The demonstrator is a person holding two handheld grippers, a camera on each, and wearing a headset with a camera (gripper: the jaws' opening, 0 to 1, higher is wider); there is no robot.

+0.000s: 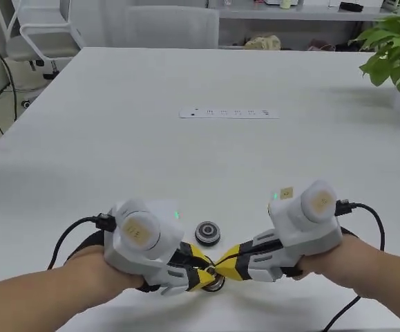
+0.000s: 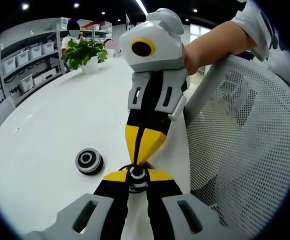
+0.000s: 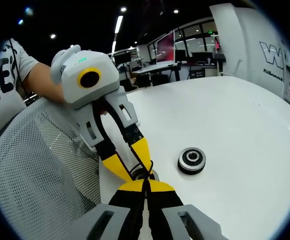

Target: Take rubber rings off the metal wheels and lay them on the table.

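At the near edge of the white table (image 1: 186, 159), my two grippers meet tip to tip over a small metal wheel (image 2: 137, 181). My left gripper (image 2: 136, 176) has its yellow-tipped jaws clamped on either side of that wheel, holding it just above the tabletop. My right gripper (image 3: 146, 186) comes in from the opposite side with its jaws pressed almost together, pinching what looks like a thin black rubber ring (image 2: 130, 166) at the wheel's rim. The ring is too fine for me to tell how far off the wheel it sits. A second wheel (image 1: 207, 233), its dark ring seated around it, lies flat on the table just beyond the grippers, apart from both. In the head view my hands wrap the white gripper bodies and a black cable trails from each. Farther up the table a white power strip (image 1: 229, 113) lies flat, well apart from the work, and a potted plant (image 1: 393, 52) stands at the far right corner. In both gripper views a grey mesh chair (image 2: 245, 140) sits just beside the table edge.
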